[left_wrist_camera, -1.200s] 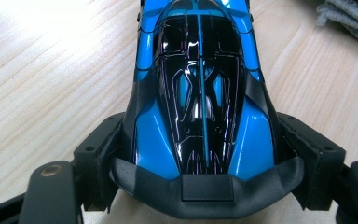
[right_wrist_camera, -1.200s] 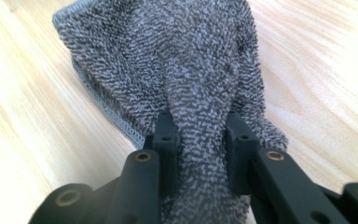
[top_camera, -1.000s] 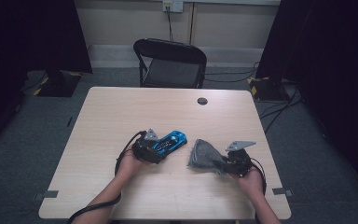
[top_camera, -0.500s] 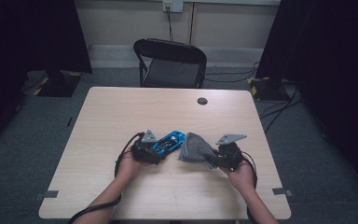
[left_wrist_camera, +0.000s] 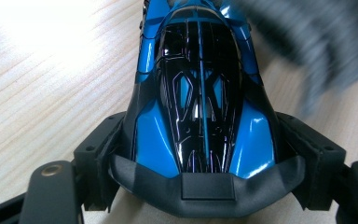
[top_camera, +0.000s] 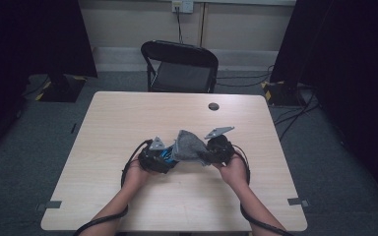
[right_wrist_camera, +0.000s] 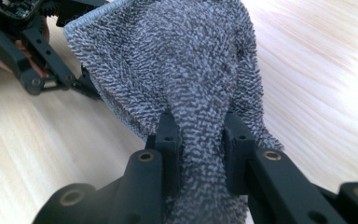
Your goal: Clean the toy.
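A: Where's the blue toy car (left_wrist_camera: 200, 93)?

B: Mid-table, clamped at its rear by the left gripper (top_camera: 153, 158). It looks glossy, hard, probably slippery.

A: And the cloth?

B: The soft grey cloth (right_wrist_camera: 186, 70) is pinched in the right gripper (right_wrist_camera: 200, 140), draping over the car.

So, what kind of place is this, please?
Probably a recording room or lab, not a home: one plain table on grey carpet, a folding chair behind it, black curtains at both sides, and cables taped along the floor.
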